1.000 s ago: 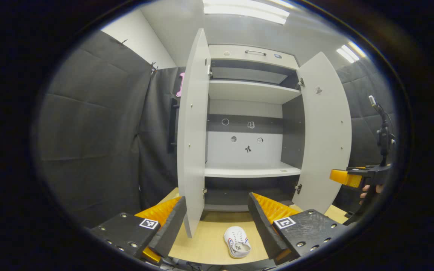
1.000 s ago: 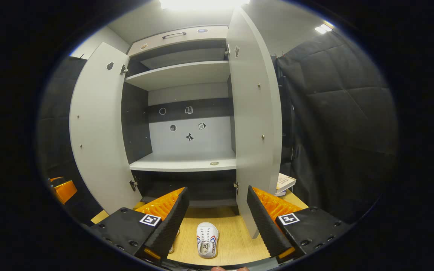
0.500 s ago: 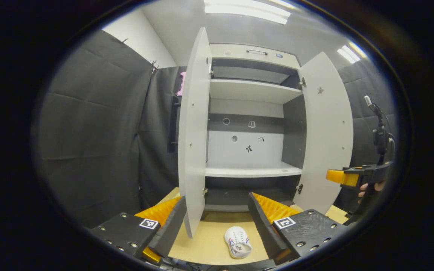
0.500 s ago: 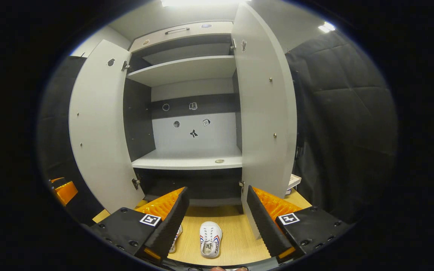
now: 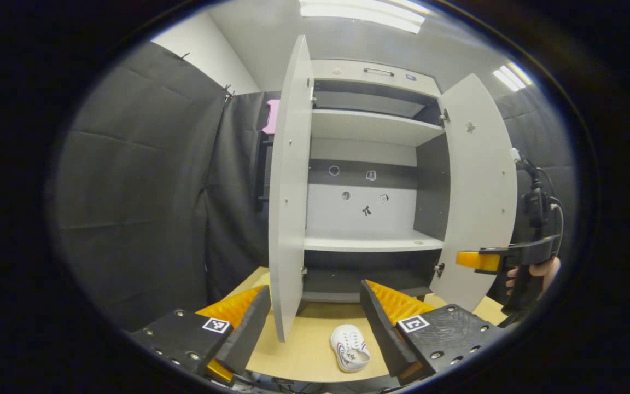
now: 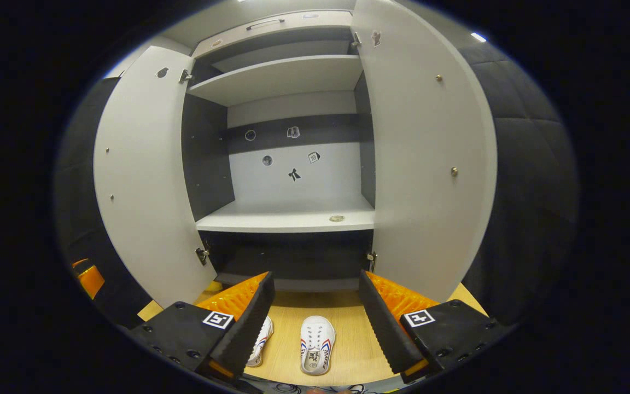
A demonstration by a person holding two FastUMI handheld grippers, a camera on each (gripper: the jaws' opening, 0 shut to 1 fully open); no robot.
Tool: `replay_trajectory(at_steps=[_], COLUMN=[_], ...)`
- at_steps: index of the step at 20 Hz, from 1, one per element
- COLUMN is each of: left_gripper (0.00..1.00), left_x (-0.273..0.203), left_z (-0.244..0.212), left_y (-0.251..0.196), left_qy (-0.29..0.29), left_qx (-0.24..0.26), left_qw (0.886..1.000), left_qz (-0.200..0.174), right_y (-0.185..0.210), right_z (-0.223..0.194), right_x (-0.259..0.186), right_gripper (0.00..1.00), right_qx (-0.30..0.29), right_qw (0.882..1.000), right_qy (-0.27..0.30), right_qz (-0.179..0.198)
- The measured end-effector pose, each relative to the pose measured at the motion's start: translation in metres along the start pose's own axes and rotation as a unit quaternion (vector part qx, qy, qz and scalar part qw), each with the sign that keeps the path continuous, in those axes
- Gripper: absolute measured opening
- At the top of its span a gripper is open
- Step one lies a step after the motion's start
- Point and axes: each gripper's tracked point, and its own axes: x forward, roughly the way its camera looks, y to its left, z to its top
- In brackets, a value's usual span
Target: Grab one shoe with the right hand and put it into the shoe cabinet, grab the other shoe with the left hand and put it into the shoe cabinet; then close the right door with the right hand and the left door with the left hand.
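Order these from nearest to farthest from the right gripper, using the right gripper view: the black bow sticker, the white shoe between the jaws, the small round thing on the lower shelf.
1. white shoe, on the wooden floor between the jaws of the right gripper.
2. small round thing, near the lower shelf's front edge, to the right.
3. black bow sticker, on the cabinet's back wall.

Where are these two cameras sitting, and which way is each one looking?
Left gripper view: rides the left tool, facing the open cabinet; a hand holds the other tool at right.
Right gripper view: rides the right tool, facing the same cabinet, two shoes below.
Shared: cabinet, both open doors, wooden floor.
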Motion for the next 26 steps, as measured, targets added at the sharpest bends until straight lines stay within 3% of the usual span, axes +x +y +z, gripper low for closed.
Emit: replay_trajectory(at_steps=[8,12,19,24,26], left_gripper=[0.94,0.94,0.94,0.94,0.94], left_x=[-0.016,-0.021,-0.029,-0.035,-0.035], left_z=[-0.020,-0.032,-0.054,-0.068,-0.070], left_y=[-0.003,-0.003,0.016,0.027,0.029], left_qy=[0.021,0.033,0.055,0.072,0.076], left_qx=[-0.009,-0.033,-0.055,-0.061,-0.061], left_qw=[1.000,0.999,0.997,0.995,0.994], left_qz=[-0.002,0.000,0.027,0.042,0.043], right_y=[0.034,0.050,0.042,0.035,0.039], right_z=[-0.092,-0.139,-0.231,-0.279,-0.291], right_x=[0.060,0.083,0.126,0.132,0.128], right_gripper=[0.97,0.98,0.98,0.98,0.93], right_qx=[-0.025,-0.057,-0.035,-0.028,-0.020], right_qw=[0.991,0.983,0.967,0.952,0.946], right_qy=[0.123,0.152,0.245,0.301,0.319], right_qz=[0.054,0.082,0.068,0.054,0.061])
